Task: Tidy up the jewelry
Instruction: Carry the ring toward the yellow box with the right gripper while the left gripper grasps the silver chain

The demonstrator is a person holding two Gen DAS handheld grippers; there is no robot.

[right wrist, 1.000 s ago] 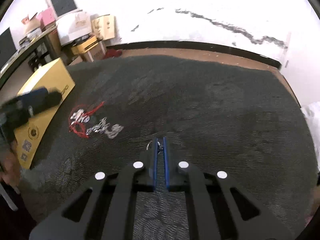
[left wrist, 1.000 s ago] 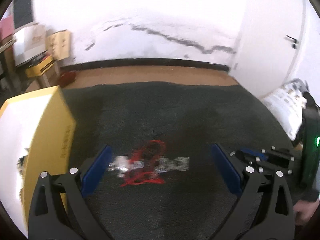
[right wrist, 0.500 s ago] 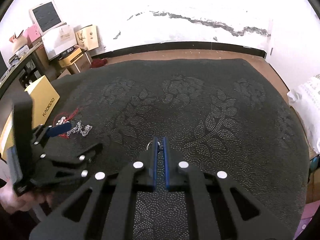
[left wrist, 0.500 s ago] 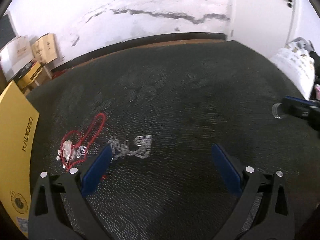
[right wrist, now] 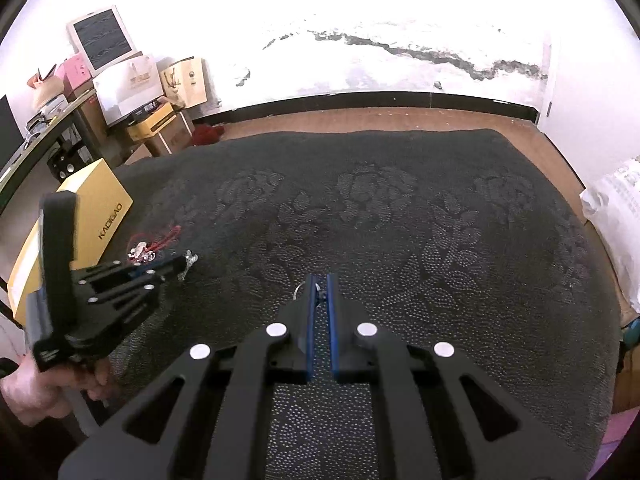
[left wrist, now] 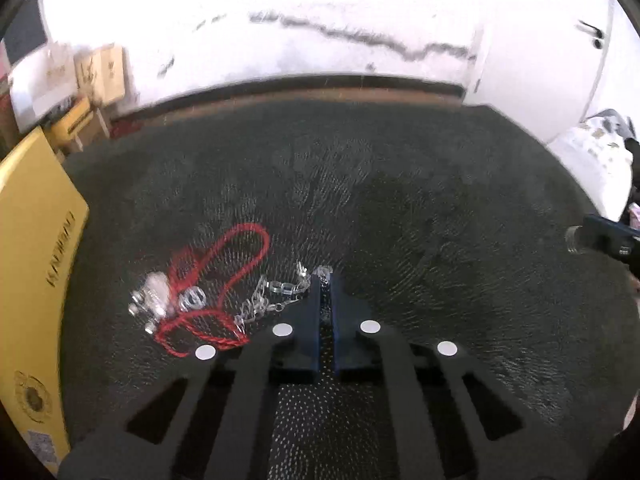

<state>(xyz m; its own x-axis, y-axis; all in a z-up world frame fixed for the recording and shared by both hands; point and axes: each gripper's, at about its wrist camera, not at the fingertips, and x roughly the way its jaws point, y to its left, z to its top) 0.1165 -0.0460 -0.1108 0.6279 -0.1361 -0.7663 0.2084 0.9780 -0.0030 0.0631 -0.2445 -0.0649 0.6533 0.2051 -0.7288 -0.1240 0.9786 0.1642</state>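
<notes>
The silver chain [left wrist: 276, 300] is lying on the dark bedspread [left wrist: 400, 208] beside the red cord [left wrist: 224, 264]; the left gripper [left wrist: 326, 280], wide open a moment ago, is now pinching its end, while the right gripper [right wrist: 320, 286] is clamping a small ring [right wrist: 300, 290], so lifting can begin

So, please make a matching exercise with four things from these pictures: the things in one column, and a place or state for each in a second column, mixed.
Things:
1. left gripper
2. right gripper
3. red braided cord
4. yellow cardboard box

Places or states:
A. lies loose on the dark patterned cloth
B. shut on one end of the clear link chain
C. stands at the cloth's left edge
D. shut on a small metal ring

Pairs: 1-B, 2-D, 3-A, 4-C
</notes>
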